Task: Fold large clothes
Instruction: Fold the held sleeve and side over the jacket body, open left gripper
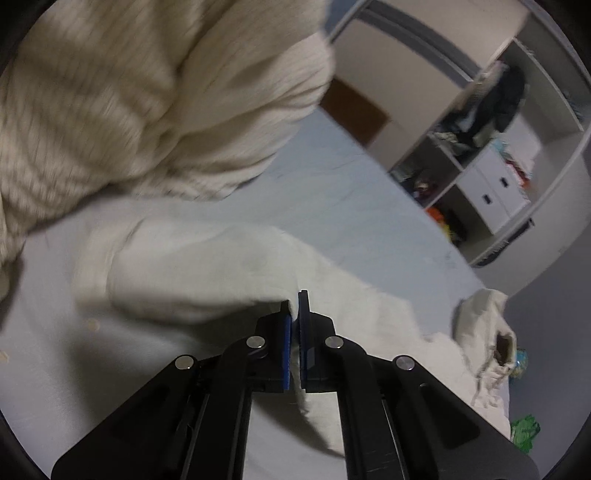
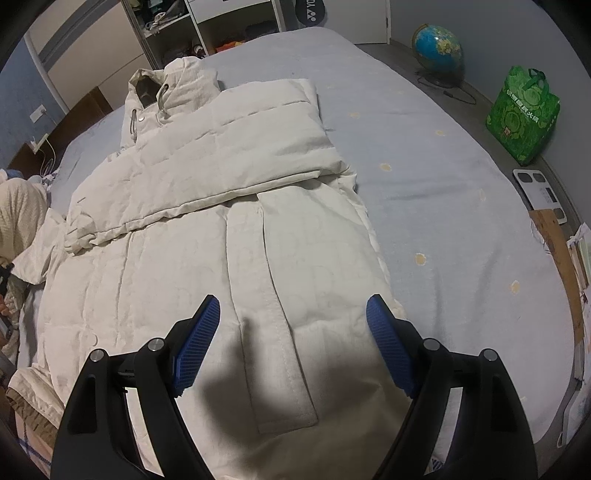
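A big bed [image 2: 424, 155] with a pale blue sheet fills most of the room. A few small yellow spots dot the sheet.

On the bed lies a big cream puffy coat [image 2: 207, 266], spread out flat with its front up. Its hood [image 2: 173, 85] points to the far end of the bed, toward the white shelves [image 2: 221, 22]. One sleeve [image 2: 236, 147] is folded across the chest. The other sleeve [image 1: 192, 273] sticks out to the side.

A cream knitted sleeve [image 1: 140, 103] of a person hangs over the bed near that side sleeve. It looks blurry.

On the floor beside the bed stand a green bag [image 2: 522, 118] and a blue globe [image 2: 437, 46]. A flat white scale [image 2: 541, 194] lies near them.

The right gripper [image 2: 293, 314] hangs over the bottom part of the coat, pointing down at it. Its blue pads [image 2: 195, 343] are wide apart and hold nothing. Its shadow falls on the cloth.

The left gripper [image 1: 295, 314] is squeezed tight. A thin bit of the side sleeve's cloth is pinched between its blue pads.
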The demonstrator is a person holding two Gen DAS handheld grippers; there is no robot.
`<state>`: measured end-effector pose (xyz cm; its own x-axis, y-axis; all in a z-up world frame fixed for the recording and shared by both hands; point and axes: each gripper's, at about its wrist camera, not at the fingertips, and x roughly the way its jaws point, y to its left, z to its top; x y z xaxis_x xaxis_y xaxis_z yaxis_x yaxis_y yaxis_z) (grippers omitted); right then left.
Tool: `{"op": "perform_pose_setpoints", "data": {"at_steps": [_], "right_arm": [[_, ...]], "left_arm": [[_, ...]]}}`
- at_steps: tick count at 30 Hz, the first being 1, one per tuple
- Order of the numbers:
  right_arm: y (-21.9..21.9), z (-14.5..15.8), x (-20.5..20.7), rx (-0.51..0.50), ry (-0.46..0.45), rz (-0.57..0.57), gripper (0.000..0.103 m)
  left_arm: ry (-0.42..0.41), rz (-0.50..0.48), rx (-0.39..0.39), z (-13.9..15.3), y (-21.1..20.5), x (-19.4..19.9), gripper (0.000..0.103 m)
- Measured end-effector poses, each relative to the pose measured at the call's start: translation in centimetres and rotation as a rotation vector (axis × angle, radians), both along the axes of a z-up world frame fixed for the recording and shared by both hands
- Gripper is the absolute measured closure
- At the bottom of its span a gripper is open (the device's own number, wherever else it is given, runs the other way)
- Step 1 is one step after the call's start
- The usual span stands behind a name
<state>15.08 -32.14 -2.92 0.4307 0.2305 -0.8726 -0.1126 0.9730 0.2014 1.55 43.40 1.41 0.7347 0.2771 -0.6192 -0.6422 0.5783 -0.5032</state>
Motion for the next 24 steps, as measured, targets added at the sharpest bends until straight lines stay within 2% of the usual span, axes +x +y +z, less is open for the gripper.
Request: {"op": "perform_pose_setpoints", "data": {"at_steps": [7,13,24], "right_arm": [[-0.7,0.5,-0.4,0.052,-0.019,-0.01,0.025],[-1.4,0.8,-0.7,0.096,-0.03,-0.022,0.025],[-2.5,1.0,-0.9,0.168,-0.037,-0.046,0.025]], "left_arm": [[-0.062,-0.105,0.088,5.1,-4.9,1.6,0.1],[-0.093,-0.228,0.172,8.7,-11.4,3.6,0.1],[-0.108,-0.387,0.267,11.5,-21.9,7.2,0.1]]}}
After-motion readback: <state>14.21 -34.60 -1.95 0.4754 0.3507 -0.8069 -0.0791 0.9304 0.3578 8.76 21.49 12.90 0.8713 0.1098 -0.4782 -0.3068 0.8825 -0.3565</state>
